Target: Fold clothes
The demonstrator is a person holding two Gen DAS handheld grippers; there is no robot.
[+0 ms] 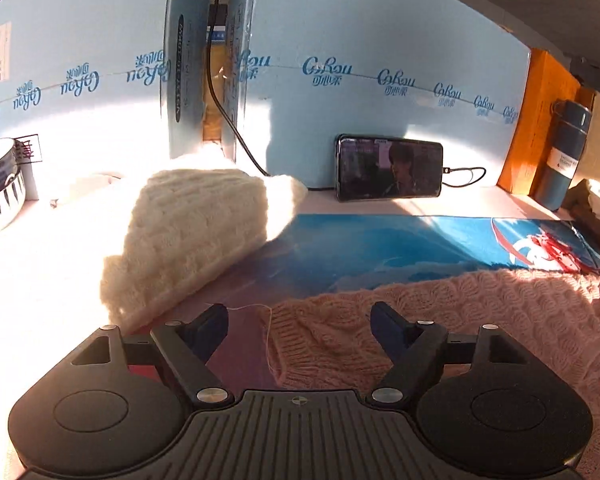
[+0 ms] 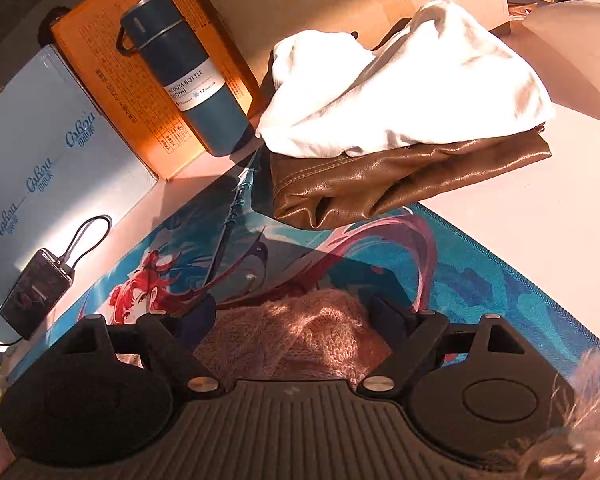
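A pink knit sweater lies on the blue printed mat. My left gripper stands open over the sweater's ribbed edge, with a loose thread between its fingers. In the right wrist view my right gripper is open too, its fingers on either side of a bunched part of the pink sweater. A folded cream knit garment rests to the left of the mat. A white garment lies on a folded brown leather one beyond the right gripper.
A phone on a cable leans against the pale blue box at the back. A dark blue vacuum bottle stands by an orange box. Striped bowls are stacked at far left.
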